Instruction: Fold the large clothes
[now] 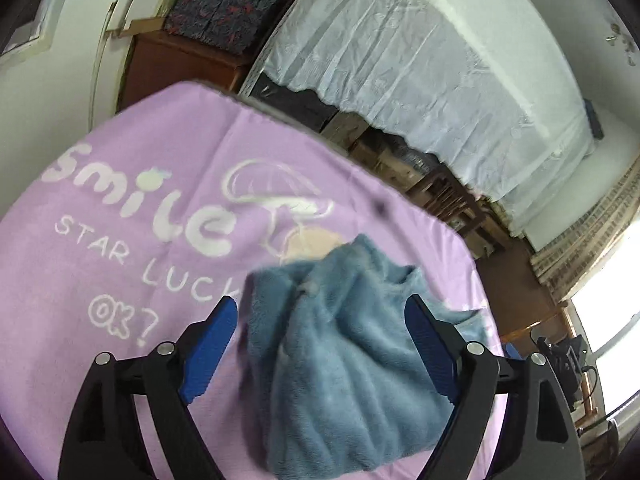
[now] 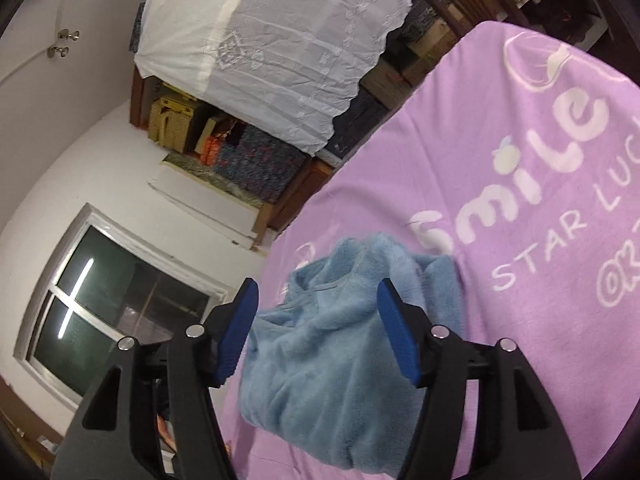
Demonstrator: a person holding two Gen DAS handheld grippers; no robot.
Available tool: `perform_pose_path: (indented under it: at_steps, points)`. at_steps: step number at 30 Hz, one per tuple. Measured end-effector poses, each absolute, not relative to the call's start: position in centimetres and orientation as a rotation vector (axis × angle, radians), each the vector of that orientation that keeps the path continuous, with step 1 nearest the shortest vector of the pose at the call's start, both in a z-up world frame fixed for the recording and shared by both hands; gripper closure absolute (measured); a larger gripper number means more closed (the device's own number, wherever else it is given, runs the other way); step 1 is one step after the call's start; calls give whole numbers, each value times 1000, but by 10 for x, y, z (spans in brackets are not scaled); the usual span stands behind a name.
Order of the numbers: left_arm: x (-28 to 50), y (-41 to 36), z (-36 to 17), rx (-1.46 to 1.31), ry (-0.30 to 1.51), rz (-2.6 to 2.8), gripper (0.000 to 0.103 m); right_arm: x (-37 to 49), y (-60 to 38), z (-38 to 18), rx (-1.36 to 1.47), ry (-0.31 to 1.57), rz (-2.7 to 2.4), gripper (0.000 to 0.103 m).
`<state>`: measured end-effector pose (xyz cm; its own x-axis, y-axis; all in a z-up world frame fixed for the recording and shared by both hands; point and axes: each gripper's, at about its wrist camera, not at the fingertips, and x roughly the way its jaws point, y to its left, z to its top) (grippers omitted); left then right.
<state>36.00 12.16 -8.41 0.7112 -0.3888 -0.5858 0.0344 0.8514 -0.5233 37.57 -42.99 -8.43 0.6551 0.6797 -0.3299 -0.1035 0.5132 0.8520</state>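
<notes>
You are working over a lilac blanket (image 1: 120, 152) printed with "Smile Star Lucky OK?", which is covering the whole work surface and giving you a soft, slightly grippy base. Sitting on it, toward the near edge, is the blue fleece garment (image 1: 348, 360), bunched into a compact heap rather than lying flat; from the right wrist view the same blue fleece garment (image 2: 332, 360) is showing a neckline or hem seam near its top. Your left gripper (image 1: 320, 344) is hovering just above the heap with its blue pads spread wide, pinching nothing. Your right gripper (image 2: 320, 328) is likewise spread wide on either side of the fleece, and is not clamping it either.

Judging by the heap, you are probably at the stage of picking the garment up to spread it. Aim each gripper at a distinct edge, ideally the seam area, rather than the middle of the lump. Bite only one layer of pile, since thick fleece is likely to slip or drag extra folds along with it.
</notes>
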Motion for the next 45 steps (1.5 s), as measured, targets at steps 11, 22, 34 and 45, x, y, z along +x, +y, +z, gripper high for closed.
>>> perform_pose_path:
  at_steps: [11, 22, 34, 45]
  points:
    - [414, 75, -107, -382, 868, -197, 20, 415, -398, -112, 750, 864, 396, 42]
    - [418, 92, -101, -435, 752, -197, 90, 435, -361, -84, 611, 769, 389, 92]
    - [447, 86, -141, -361, 857, -86, 79, 474, -365, -147, 744, 942, 311, 91]
    - [393, 90, -93, -332, 815, -111, 49, 432, -376, -105, 762, 847, 360, 57]
